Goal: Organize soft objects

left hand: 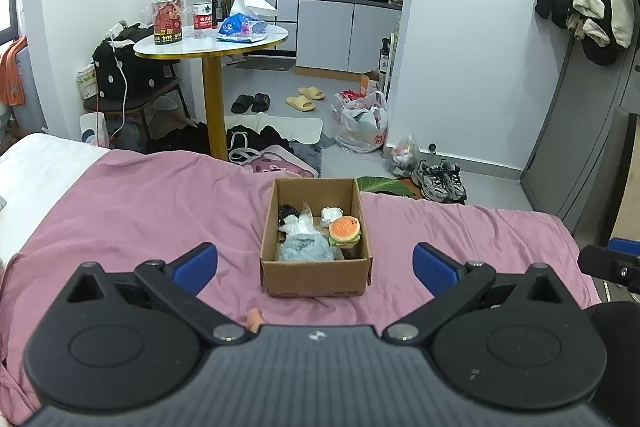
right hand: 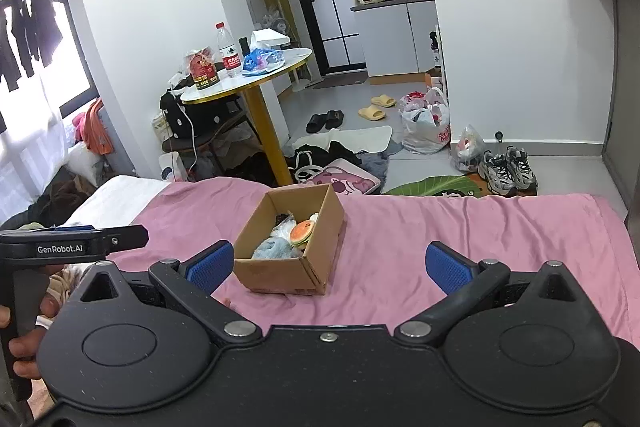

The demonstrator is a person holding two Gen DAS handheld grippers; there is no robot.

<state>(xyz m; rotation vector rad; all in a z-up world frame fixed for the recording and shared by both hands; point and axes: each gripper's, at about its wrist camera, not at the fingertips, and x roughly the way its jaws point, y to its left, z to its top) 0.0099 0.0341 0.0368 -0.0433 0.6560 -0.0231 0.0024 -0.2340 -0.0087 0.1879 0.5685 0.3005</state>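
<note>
Pink bedsheet under cardboard box

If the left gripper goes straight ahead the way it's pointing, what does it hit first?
Probably the cardboard box on the pink bedsheet; it sits centred between the open left gripper jaws, though depth is unclear.

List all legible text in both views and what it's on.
"GenRobot.AI": side of the left claw, seen from the right wrist.
Bottle label: too blurred to read.
Red can: yellow print, unreadable.
White bag: red letters, partly hidden, unreadable.
</note>
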